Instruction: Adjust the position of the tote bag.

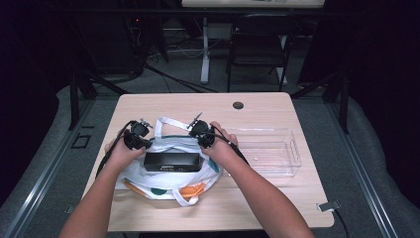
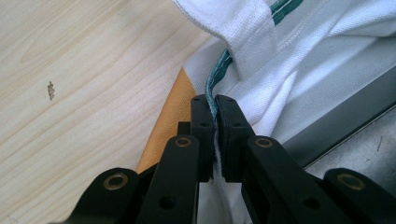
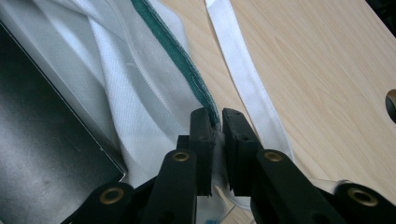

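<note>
Cloth bag [image 1: 168, 173], white with a green-trimmed rim and orange and teal patches, is lying on the wooden table [image 1: 257, 106], just left of the clear plastic bin [image 1: 270, 151]. A black box [image 1: 172, 161] is sitting in the bag's mouth. Left of the box, the left gripper [image 1: 139, 140] is pinching the rim, jaws clamped together on the green trim [image 2: 214, 95]. Right of the box, the right gripper [image 1: 203, 136] is gripping the rim the same way, jaws squeezed onto the cloth edge.
</note>
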Available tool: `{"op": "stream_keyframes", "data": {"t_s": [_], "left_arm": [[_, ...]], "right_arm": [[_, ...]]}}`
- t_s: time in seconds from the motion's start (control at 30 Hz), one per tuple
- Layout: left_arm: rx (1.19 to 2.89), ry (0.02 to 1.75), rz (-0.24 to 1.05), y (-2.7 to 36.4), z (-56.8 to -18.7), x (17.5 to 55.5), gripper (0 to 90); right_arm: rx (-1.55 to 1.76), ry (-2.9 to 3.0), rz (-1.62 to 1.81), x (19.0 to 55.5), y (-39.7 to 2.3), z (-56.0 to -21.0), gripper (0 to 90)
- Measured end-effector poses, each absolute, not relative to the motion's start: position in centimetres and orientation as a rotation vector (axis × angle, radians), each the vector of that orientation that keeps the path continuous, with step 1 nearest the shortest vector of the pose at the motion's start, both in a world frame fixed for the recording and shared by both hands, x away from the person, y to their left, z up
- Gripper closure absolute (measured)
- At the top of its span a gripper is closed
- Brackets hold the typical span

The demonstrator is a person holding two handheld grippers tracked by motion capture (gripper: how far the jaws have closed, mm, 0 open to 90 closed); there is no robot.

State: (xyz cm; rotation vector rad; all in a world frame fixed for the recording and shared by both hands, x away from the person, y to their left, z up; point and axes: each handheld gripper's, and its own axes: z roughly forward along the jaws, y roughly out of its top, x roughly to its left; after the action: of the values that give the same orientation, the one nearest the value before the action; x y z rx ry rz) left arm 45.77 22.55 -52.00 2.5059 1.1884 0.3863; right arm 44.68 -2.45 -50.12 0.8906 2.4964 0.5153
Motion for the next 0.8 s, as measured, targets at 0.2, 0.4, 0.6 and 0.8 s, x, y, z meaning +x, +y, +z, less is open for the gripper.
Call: {"op": "stream_keyframes", "data": {"t_s": [0.2,0.4,0.6,0.8], "left_arm": [[2.508,1.197,0.38,22.42,-52.27,45.92,86.6],[2.525,1.194,0.382,22.29,-52.46,46.0,86.7],[2.528,1.201,0.375,22.26,-52.63,46.11,86.7],[2.532,1.204,0.375,22.25,-52.65,46.12,86.8]], "right_arm": [[0.894,2.5,0.507,44.78,-2.4,-50.41,82.8],[0.902,2.499,0.508,44.77,-2.34,-50.64,82.7],[0.908,2.499,0.52,44.78,-2.45,-50.79,82.3],[0.929,2.506,0.541,44.75,-2.68,-50.54,77.5]]}}
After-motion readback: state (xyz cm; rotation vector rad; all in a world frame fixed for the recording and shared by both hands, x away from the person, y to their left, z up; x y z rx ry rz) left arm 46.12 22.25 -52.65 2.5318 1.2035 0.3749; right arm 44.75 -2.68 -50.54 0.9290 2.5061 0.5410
